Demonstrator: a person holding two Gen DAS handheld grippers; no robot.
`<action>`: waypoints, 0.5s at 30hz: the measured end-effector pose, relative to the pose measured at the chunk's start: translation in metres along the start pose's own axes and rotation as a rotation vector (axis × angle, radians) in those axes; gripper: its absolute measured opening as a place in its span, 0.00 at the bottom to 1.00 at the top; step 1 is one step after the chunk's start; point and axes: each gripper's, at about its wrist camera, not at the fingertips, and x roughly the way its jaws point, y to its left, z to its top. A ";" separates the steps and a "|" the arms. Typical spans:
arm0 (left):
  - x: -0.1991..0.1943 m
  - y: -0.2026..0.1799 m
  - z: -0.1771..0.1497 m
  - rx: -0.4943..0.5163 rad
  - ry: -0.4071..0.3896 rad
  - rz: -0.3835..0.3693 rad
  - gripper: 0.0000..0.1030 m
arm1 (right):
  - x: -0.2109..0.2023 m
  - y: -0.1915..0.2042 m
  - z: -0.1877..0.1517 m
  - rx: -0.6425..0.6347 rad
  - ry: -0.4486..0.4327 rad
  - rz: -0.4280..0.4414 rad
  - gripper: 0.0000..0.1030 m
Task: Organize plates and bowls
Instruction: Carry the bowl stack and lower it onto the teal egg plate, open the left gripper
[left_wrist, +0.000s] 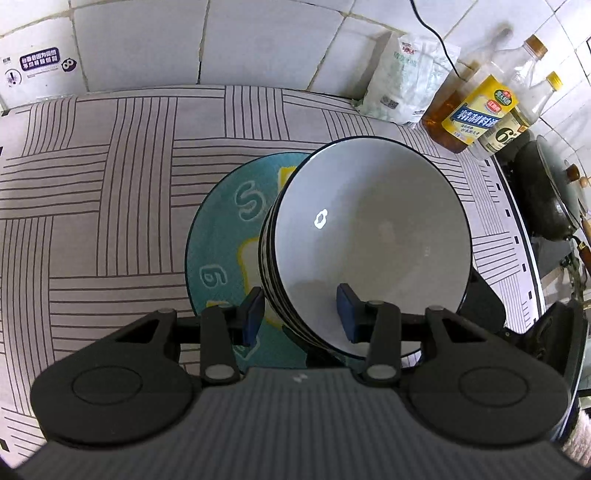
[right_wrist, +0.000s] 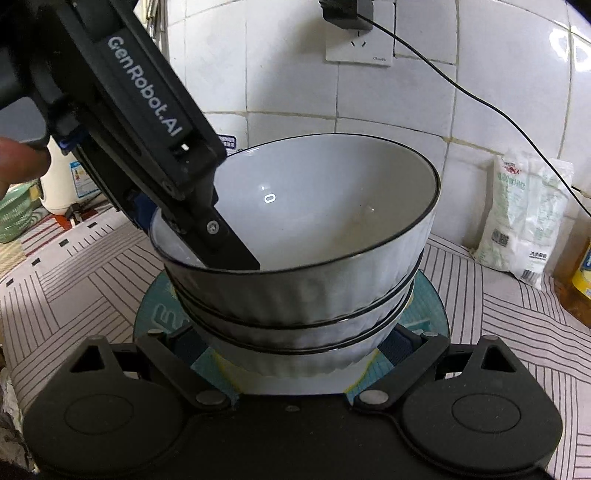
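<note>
Stacked white bowls (right_wrist: 306, 295) sit on teal plate (left_wrist: 225, 236).

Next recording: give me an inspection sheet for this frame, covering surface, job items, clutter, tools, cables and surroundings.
Surface: striped counter cover, flat, dry.
Job's things: stack of three white ribbed bowls over a teal plate; whether it rests on the plate is unclear.
Clutter: white bag, bottles and a dark wok at the far edge.
Grippers: left tool clamps the stack's wall, one finger inside and one outside. Right tool flanks the lowest bowl; pad contact is hidden.
Cables: black cable runs from a wall plug, clear of the bowls.
Surroundings: white tiled wall.
</note>
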 end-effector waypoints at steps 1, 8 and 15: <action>0.000 0.000 0.000 0.001 0.001 0.004 0.39 | 0.003 0.000 0.001 0.010 0.005 -0.002 0.94; 0.000 0.002 0.002 0.005 -0.008 0.003 0.38 | 0.013 0.001 0.005 0.029 0.025 0.004 0.94; -0.001 0.005 -0.006 -0.049 -0.051 0.002 0.38 | 0.017 0.008 0.009 0.080 0.071 -0.043 0.94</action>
